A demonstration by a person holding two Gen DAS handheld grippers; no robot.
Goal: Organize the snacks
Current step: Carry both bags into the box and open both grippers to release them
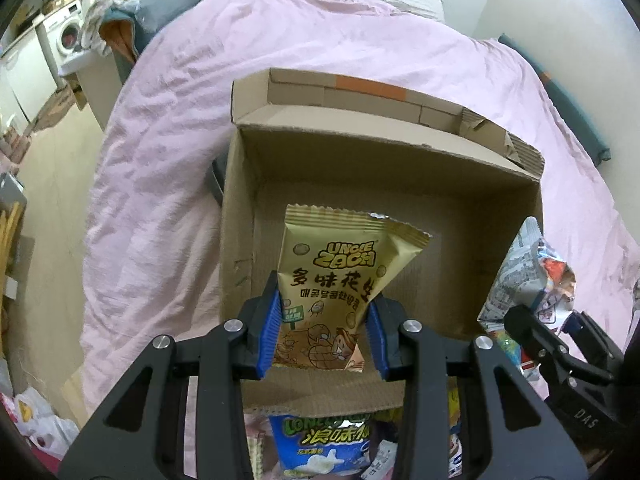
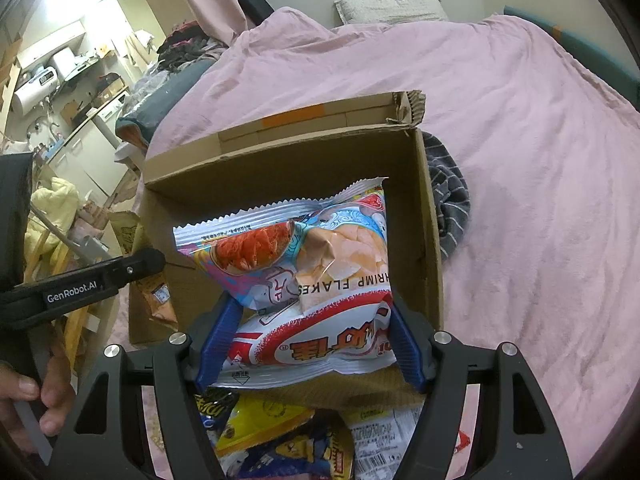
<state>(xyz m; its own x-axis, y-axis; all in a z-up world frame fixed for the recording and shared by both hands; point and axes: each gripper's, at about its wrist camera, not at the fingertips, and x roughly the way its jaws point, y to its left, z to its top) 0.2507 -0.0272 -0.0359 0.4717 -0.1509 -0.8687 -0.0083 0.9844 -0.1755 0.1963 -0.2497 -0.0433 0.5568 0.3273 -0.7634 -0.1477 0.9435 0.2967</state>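
An open cardboard box (image 1: 240, 200) sits on a pink bed; it also shows in the right wrist view (image 2: 432, 216). My left gripper (image 1: 326, 330) is shut on a tan Uncle Zach peanut bag (image 1: 340, 276) and holds it over the box's near part. My right gripper (image 2: 310, 344) is shut on a colourful shrimp flakes bag (image 2: 304, 276) and holds it over the box. The right gripper and its bag (image 1: 532, 280) show at the right edge of the left wrist view. The left gripper's arm (image 2: 80, 288) shows at the left of the right wrist view.
Several loose snack packs lie on the bed in front of the box: a blue bag (image 1: 320, 444) and a yellow bag (image 2: 272, 420). A striped grey cloth (image 2: 452, 200) lies right of the box. The pink duvet (image 1: 320, 40) surrounds it. Floor clutter at left.
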